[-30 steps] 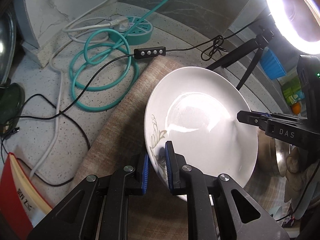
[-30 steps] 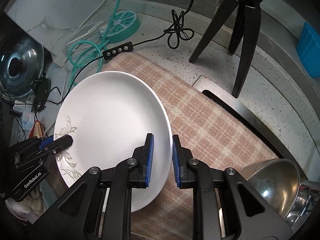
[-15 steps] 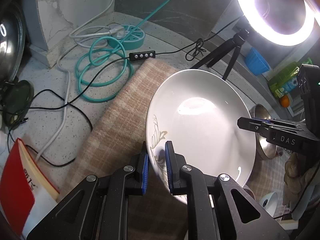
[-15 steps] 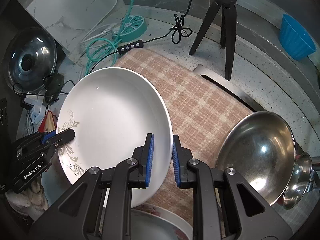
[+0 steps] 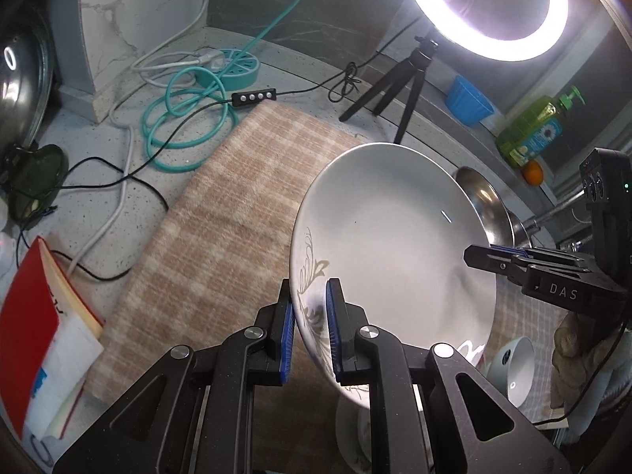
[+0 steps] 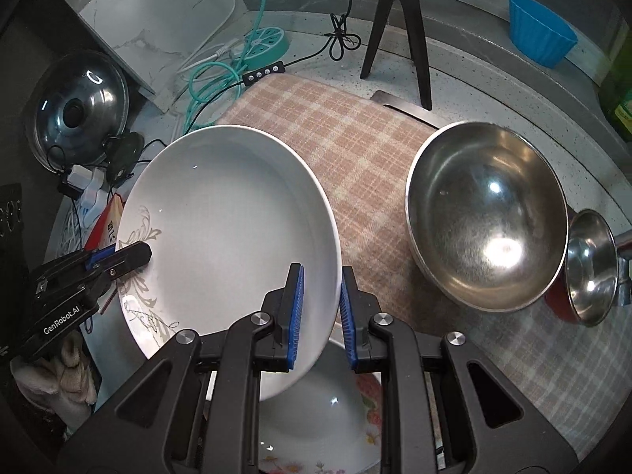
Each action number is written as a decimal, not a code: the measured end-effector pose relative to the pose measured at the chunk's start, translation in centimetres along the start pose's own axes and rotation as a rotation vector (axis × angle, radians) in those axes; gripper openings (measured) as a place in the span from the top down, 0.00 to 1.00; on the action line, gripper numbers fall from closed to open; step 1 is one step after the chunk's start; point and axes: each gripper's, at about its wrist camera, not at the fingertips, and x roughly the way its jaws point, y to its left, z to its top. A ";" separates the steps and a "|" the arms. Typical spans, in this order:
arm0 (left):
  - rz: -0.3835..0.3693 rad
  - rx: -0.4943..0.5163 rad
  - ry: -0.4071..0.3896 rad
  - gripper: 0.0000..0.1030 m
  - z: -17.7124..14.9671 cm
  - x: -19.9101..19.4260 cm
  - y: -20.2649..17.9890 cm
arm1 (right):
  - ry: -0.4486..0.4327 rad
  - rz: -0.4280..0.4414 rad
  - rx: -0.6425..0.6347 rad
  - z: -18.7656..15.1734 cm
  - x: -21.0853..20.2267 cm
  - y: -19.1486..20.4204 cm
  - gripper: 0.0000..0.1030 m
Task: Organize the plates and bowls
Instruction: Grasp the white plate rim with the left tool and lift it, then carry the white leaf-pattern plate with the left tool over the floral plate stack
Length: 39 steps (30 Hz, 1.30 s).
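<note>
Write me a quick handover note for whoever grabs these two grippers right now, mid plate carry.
Left gripper: shut on the white plate, on the rim by its leaf pattern.
Right gripper: shut on the opposite rim of the same plate.
The plate is off the checked cloth, tilted, held above a flowered plate.
Large steel bowl and small steel bowl sit at the right; a small white bowl lies on its side.
Done: plate lifted.
Left: probably set it down, perhaps on the flowered plate, then sort the bowls.
</note>
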 end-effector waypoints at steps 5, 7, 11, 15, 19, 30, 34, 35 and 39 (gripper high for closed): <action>-0.017 0.017 0.012 0.87 -1.1 -0.2 -0.8 | 0.006 0.003 0.017 -2.3 -0.9 -0.6 0.82; -0.025 0.024 0.015 0.87 -1.5 -0.4 -1.1 | 0.010 0.000 0.024 -3.1 -1.2 -0.8 0.82; -0.035 0.044 0.016 0.87 -2.2 -0.8 -1.9 | 0.017 -0.001 0.040 -4.8 -1.6 -1.3 0.82; -0.036 0.065 0.019 0.87 -3.2 -1.0 -2.6 | 0.015 0.001 0.048 -6.5 -2.1 -1.7 0.82; -0.039 0.081 0.047 0.87 -4.5 -0.4 -3.1 | 0.028 -0.003 0.063 -8.4 -2.1 -2.3 0.82; -0.039 0.113 0.118 0.87 -7.4 1.1 -4.2 | 0.101 -0.007 0.087 -12.7 -0.4 -3.4 0.82; -0.031 0.129 0.131 0.87 -7.8 1.4 -4.5 | 0.110 -0.014 0.089 -13.3 -0.2 -3.5 0.82; -0.030 0.132 0.135 0.87 -7.9 1.5 -4.6 | 0.112 -0.015 0.090 -13.4 -0.2 -3.5 0.82; -0.024 0.142 0.149 0.87 -8.2 2.1 -4.8 | 0.120 -0.028 0.087 -13.8 0.1 -3.5 0.82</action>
